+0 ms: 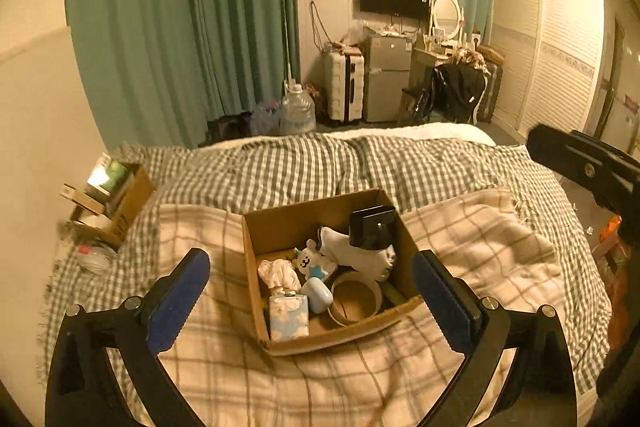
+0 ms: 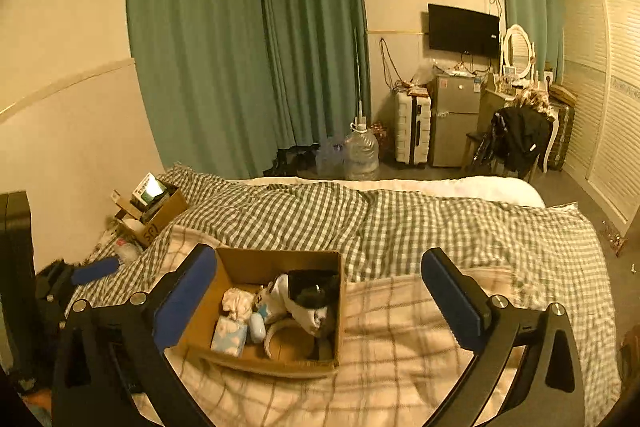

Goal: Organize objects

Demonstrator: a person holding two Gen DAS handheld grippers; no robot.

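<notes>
While both grippers hover above the bed (image 1: pixel 460 167), the left gripper (image 1: pixel 312 301) and right gripper (image 2: pixel 320 301) have their blue-padded fingers (image 1: pixel 176 301) spread wide, holding nothing. The open brown cardboard box (image 1: pixel 280 223) sits on the pale plaid blanket (image 1: pixel 480 247), holding a blue cloud-print tissue pack (image 1: pixel 289 317), a white bear toy (image 1: pixel 310 261) and a black holder (image 1: pixel 372 227).

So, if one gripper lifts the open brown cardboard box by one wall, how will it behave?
The open brown cardboard box would probably tilt and flex: its walls look thin. Loose items like the round cardboard ring may slide.
</notes>
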